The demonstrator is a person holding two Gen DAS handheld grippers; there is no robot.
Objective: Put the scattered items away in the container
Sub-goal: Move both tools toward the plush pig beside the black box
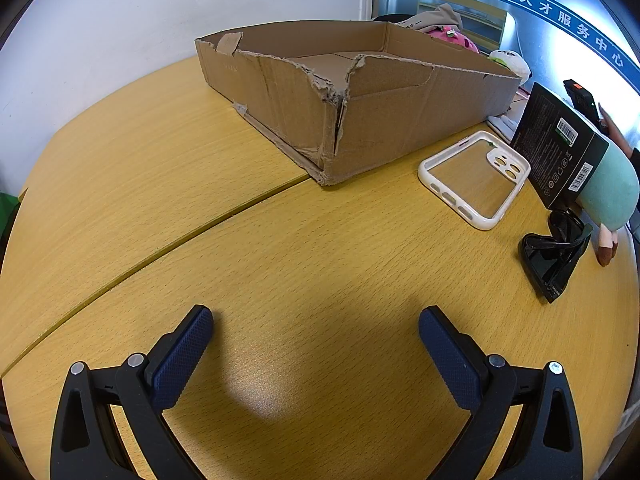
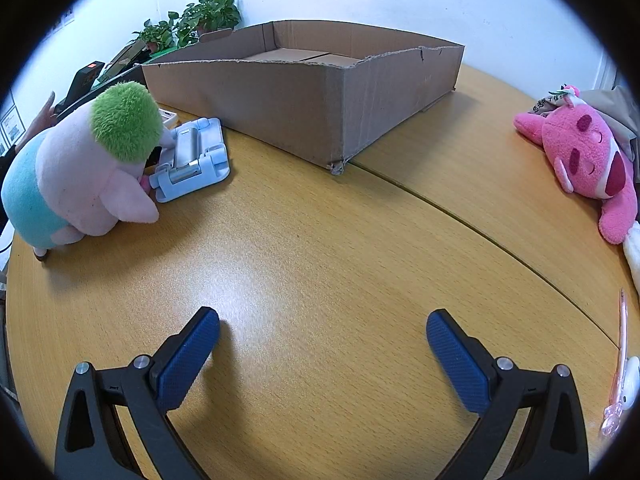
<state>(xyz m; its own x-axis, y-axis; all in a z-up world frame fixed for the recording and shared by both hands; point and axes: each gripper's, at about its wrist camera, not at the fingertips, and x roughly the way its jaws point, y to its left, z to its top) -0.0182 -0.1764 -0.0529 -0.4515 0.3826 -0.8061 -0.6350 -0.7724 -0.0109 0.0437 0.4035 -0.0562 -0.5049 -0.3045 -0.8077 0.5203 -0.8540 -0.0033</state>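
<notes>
Left wrist view: left gripper (image 1: pixel 316 320) hovers over bare wood-grain surface (image 1: pixel 280 248), fingers spread wide apart, nothing between them. Cardboard box (image 1: pixel 400 120) sits ahead, low-walled, top edges torn, near corner split; what shows of its floor is bare. To the right of the box, a white-rimmed clear phone case (image 1: pixel 474 180) lies flat on the surface. Just beside it, a black packaging box (image 1: pixel 558 148) stands tilted, leaning against a plush with a mint-green body (image 1: pixel 612 192). Black sunglasses (image 1: pixel 554 256) lie folded in front of the packaging box, near the right edge. A seam (image 1: pixel 160 248) runs diagonally across the surface to the box corner.

Right wrist view: right gripper (image 2: pixel 322 324) also over bare surface, fingers wide apart and holding nothing. Same cardboard box (image 2: pixel 300 104) ahead, centre. Left of it, a green-haired plush (image 2: pixel 88 176) with pale pink body stands bent forward, its face touching a light blue folding stand (image 2: pixel 196 160) lying flat just beside the box wall. Far right, a pink plush (image 2: pixel 588 160) lies on the surface, well apart from the box. A pink pen (image 2: pixel 620 360) lies at the right edge. Potted plants (image 2: pixel 192 20) behind the box, against the wall.
</notes>
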